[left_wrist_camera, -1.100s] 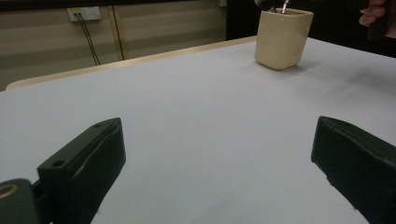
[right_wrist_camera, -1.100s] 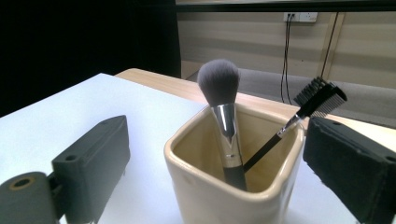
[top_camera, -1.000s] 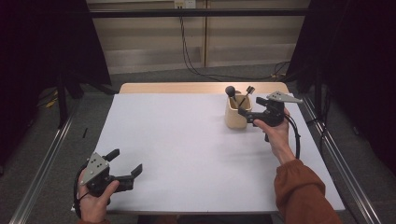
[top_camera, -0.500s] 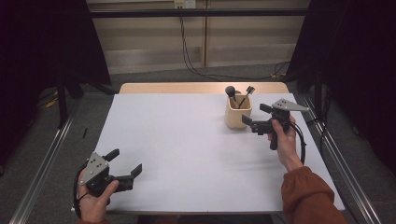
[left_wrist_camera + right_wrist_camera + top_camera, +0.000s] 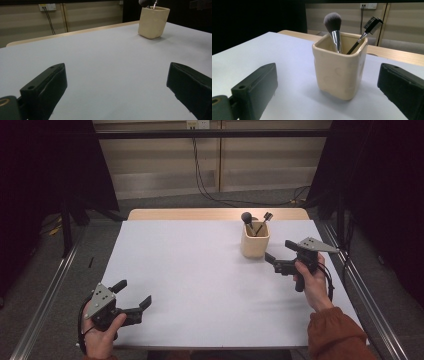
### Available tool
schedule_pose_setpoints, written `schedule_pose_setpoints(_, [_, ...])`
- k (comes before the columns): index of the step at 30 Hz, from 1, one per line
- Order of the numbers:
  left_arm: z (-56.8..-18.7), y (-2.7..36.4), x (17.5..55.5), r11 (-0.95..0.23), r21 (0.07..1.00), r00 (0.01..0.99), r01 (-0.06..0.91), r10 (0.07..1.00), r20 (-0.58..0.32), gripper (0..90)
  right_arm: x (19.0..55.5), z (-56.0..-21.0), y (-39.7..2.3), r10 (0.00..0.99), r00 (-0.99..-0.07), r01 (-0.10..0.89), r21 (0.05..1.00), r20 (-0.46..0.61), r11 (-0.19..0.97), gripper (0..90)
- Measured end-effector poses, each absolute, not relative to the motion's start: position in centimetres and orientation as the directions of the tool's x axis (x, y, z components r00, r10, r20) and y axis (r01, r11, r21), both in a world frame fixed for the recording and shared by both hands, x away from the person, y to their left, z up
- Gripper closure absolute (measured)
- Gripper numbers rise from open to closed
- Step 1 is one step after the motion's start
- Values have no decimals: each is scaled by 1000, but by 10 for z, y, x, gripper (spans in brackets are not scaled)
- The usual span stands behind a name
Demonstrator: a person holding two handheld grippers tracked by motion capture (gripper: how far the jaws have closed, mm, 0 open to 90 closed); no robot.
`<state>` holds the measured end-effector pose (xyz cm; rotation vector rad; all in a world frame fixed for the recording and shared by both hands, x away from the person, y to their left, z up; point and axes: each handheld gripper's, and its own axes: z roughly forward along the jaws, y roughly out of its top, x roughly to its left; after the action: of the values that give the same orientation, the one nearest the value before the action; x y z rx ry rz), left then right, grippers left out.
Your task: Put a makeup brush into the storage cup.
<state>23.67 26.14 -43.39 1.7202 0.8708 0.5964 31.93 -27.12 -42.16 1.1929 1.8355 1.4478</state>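
High view: a cream holder (image 5: 255, 241) stands upright on the white bench (image 5: 200, 270), right of centre in the frame, with a powder brush (image 5: 247, 218) and a comb-headed brush (image 5: 265, 218) inside. The right hand-held gripper (image 5: 276, 256), jaws apart, sits just right of the holder, seemingly not touching it. The left hand-held gripper (image 5: 132, 292), jaws apart, lies at lower left.

Left gripper view: spread jaws frame bare bench; the holder (image 5: 152, 22) is at upper right.

Right gripper view: the holder (image 5: 339, 66) stands centred between the parted jaws.
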Motion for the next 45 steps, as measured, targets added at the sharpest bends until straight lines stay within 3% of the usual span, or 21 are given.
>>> schedule_pose_setpoints(45, [-435, 263, 229, -100, 960, 587, 262, 806, -76, 31, 213, -445, -306, 905, -416, 340, 938, 89, 64, 14])
